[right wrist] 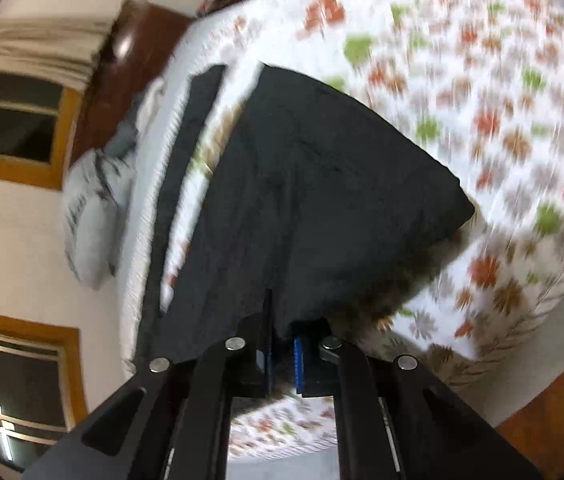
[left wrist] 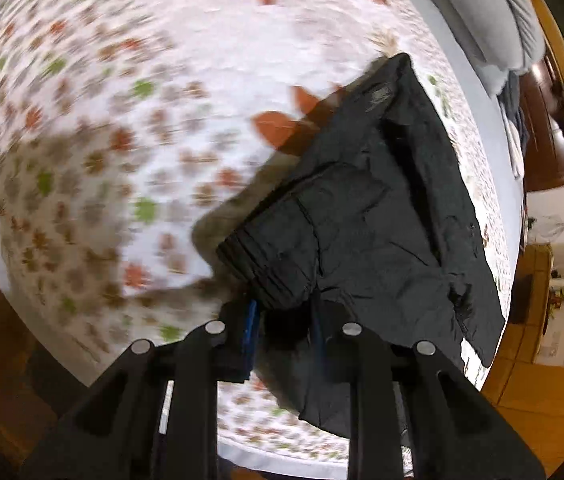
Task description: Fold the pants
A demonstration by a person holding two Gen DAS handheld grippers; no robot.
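Black pants (left wrist: 378, 208) lie on a bed with a white, leaf-patterned sheet (left wrist: 129, 92). In the left wrist view my left gripper (left wrist: 284, 320) is shut on the ribbed waistband corner of the pants, with cloth bunched between its blue pads (left wrist: 250, 322). The fabric stretches away up and to the right toward the bed's edge. In the right wrist view the same black pants (right wrist: 322, 200) spread out ahead, lifted off the sheet (right wrist: 502, 120) near the gripper. My right gripper (right wrist: 282, 354) is shut on their near edge, a thin fold pinched between the pads.
A grey pillow (left wrist: 498, 12) lies at the bed's far right, and the same pillow (right wrist: 89, 216) shows off the bed's left edge in the right wrist view. A dark strip of cloth (right wrist: 193, 128) lies beside the pants. Wooden-framed windows (right wrist: 17, 120) and a brown headboard (left wrist: 546, 128) border the bed.
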